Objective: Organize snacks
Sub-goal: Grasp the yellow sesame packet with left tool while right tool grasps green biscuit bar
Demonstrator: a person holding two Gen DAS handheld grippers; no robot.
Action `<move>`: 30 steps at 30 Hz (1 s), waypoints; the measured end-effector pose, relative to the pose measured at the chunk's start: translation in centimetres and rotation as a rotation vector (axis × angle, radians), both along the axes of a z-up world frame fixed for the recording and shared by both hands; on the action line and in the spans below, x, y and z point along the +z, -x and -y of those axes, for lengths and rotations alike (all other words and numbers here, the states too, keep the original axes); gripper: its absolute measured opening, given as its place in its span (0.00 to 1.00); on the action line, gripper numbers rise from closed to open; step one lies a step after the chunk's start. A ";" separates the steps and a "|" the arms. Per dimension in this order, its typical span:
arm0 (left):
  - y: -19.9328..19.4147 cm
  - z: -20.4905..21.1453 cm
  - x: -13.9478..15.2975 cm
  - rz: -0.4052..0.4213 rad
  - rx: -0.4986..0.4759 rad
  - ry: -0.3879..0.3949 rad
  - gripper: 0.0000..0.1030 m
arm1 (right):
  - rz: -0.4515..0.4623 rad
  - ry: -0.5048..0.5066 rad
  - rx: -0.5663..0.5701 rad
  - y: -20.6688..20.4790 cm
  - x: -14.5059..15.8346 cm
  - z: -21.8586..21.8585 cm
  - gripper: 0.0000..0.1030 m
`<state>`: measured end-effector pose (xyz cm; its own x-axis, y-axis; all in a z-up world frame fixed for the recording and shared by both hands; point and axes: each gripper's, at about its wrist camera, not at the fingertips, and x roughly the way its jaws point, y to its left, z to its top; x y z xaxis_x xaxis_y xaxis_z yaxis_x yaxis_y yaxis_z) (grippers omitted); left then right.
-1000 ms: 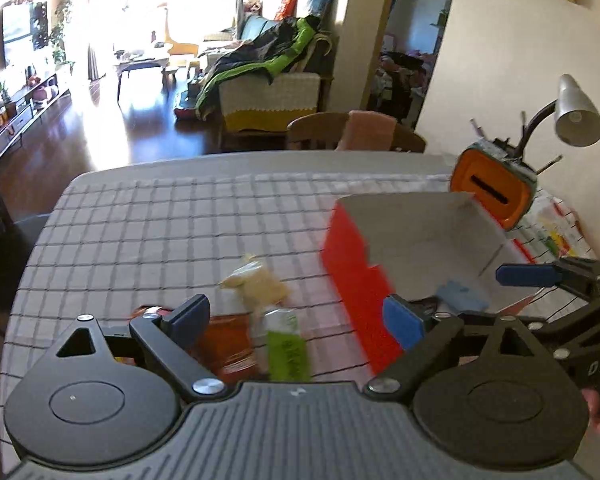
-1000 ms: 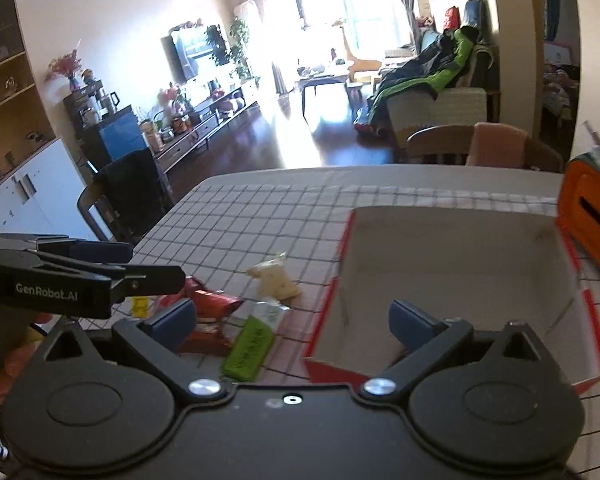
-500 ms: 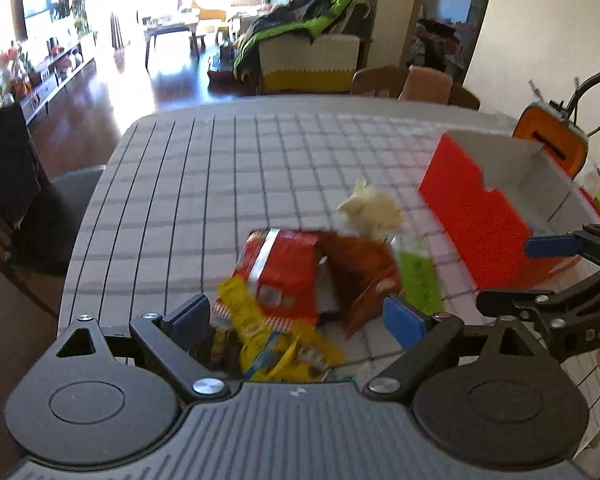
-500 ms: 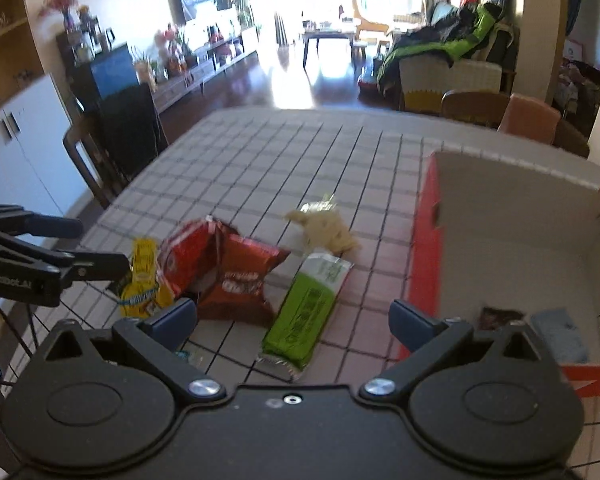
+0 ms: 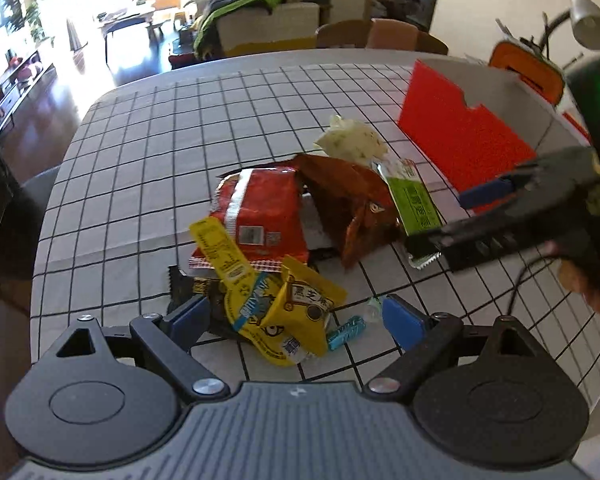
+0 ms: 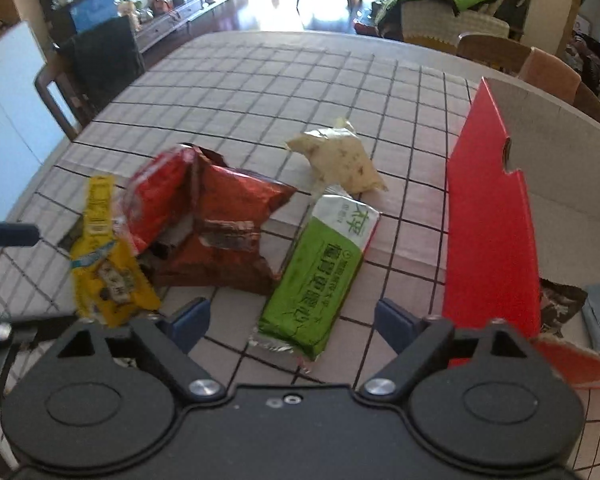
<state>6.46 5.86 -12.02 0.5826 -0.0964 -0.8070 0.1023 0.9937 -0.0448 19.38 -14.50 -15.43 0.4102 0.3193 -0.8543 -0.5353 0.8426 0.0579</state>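
On the checked counter (image 6: pixel 260 80) lay a heap of snacks. At the left, the left claw (image 5: pixel 296 320) hung apart over a yellow packet (image 5: pixel 292 316), its pads clear of it. Beyond lay a red packet (image 5: pixel 260 212) and a brown crinkled bag (image 6: pixel 228 232). Further right, the right claw (image 6: pixel 292 320) stood apart, its jaws just having been closing, with the near end of a green bar (image 6: pixel 320 272) between them, untouched. A pale packet (image 6: pixel 340 156) lay farther off. At the right stood the red box (image 6: pixel 488 220).
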 end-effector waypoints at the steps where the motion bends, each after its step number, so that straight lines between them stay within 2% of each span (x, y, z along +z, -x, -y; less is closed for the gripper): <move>1: -0.2 0.2 -0.1 0.002 -0.012 -0.011 0.90 | -0.002 0.002 -0.011 -0.3 -0.2 0.0 0.79; 4: -0.8 1.1 -0.5 0.018 -0.059 -0.074 0.80 | 0.004 0.013 -0.039 -1.1 -0.7 -0.3 0.75; 7: -1.8 1.8 -1.4 -0.005 -0.080 -0.123 0.72 | 0.007 0.023 -0.050 -1.8 -1.1 -0.6 0.72; 9: -2.1 2.4 -2.2 -0.028 -0.105 -0.166 0.64 | -0.007 0.032 -0.034 -2.0 -1.4 -0.9 0.63; 10: -2.2 2.7 -2.5 -0.037 -0.119 -0.188 0.61 | -0.008 0.038 -0.028 -2.1 -1.6 -1.0 0.62; 13: -2.2 3.1 -3.2 -0.047 -0.145 -0.207 0.57 | -0.003 0.048 -0.032 -2.1 -1.8 -1.1 0.61; 15: -2.2 3.5 -3.5 -0.043 -0.161 -0.236 0.55 | -0.004 0.046 -0.041 -2.3 -1.9 -1.1 0.56; 16: -2.2 3.7 -3.6 -0.042 -0.165 -0.245 0.49 | -0.003 0.045 -0.044 -2.3 -2.0 -1.0 0.55; 21: -2.0 3.8 -3.8 -0.039 -0.164 -0.252 0.35 | 0.008 0.035 -0.053 -2.1 -1.9 -0.7 0.45; 24: -2.2 3.6 -3.8 -0.035 -0.156 -0.242 0.33 | 0.021 0.027 -0.067 -2.0 -1.7 -0.4 0.41; 30: -2.3 3.2 -3.5 -0.043 -0.127 -0.207 0.32 | 0.028 0.023 -0.066 -1.0 -1.4 0.3 0.40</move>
<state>8.81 2.64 -15.52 0.5410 0.0036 -0.8410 0.2290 0.9616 0.1514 20.40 -14.79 -16.80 0.4534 0.2711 -0.8491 -0.4801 0.8769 0.0236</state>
